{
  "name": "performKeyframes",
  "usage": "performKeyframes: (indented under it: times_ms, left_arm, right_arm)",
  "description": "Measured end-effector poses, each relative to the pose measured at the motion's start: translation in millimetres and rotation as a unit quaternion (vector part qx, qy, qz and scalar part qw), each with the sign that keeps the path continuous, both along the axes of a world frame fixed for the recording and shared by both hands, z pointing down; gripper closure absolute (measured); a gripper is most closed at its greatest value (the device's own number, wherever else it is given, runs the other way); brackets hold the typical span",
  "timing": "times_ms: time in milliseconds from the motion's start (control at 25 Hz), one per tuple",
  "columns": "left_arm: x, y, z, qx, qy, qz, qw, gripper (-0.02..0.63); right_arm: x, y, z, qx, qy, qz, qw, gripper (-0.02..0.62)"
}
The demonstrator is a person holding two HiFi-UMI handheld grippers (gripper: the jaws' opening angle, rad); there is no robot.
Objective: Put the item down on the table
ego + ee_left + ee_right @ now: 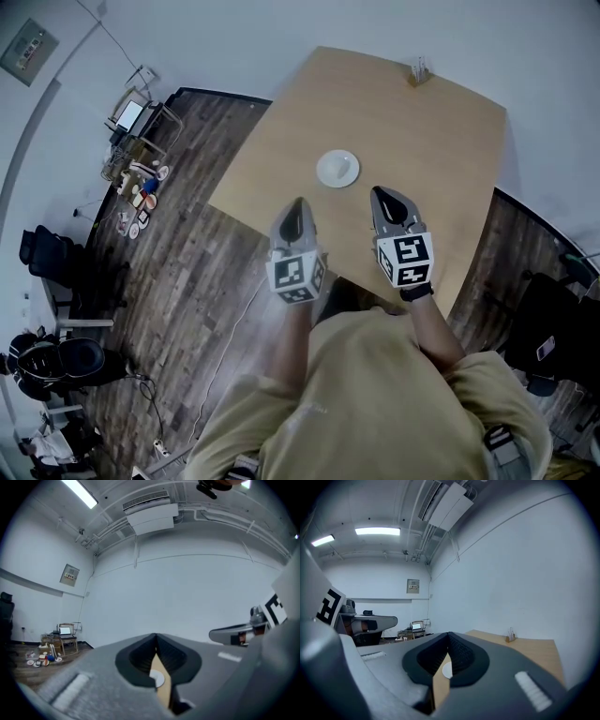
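Both arms reach forward side by side, left gripper (297,208) and right gripper (388,201) each pinched together on nothing, white plate (337,169) just ahead on the table (441,141).

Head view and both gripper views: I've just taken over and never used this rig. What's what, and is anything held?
No robot: a person holds a two-jaw gripper in each hand. The head view looks down from the person's head at the left gripper and right gripper over a wooden table. Each gripper view looks along its own jaws; both pairs meet at the tips with nothing between them. On the table lie a white plate and, at the far edge, a small holder.
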State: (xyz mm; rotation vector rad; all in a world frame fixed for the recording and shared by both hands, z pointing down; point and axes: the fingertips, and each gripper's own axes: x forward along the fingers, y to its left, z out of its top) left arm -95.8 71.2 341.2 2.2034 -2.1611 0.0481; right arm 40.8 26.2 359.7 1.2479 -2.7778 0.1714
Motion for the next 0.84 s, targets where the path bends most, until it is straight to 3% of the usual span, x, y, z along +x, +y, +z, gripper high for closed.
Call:
performKeyframes:
  times_ms: [520, 840]
  left_arm:
    - [17, 29, 6, 0.009, 0.016, 0.013, 0.9997, 0.604]
    - [18, 42, 17, -0.006, 0.011, 0.008, 0.9999, 0.604]
  right_arm:
    - [11, 36, 1, 0.013, 0.011, -0.002, 1.0, 0.591]
    - [9, 42, 8, 0.005, 0.0, -0.004, 1.0, 0.591]
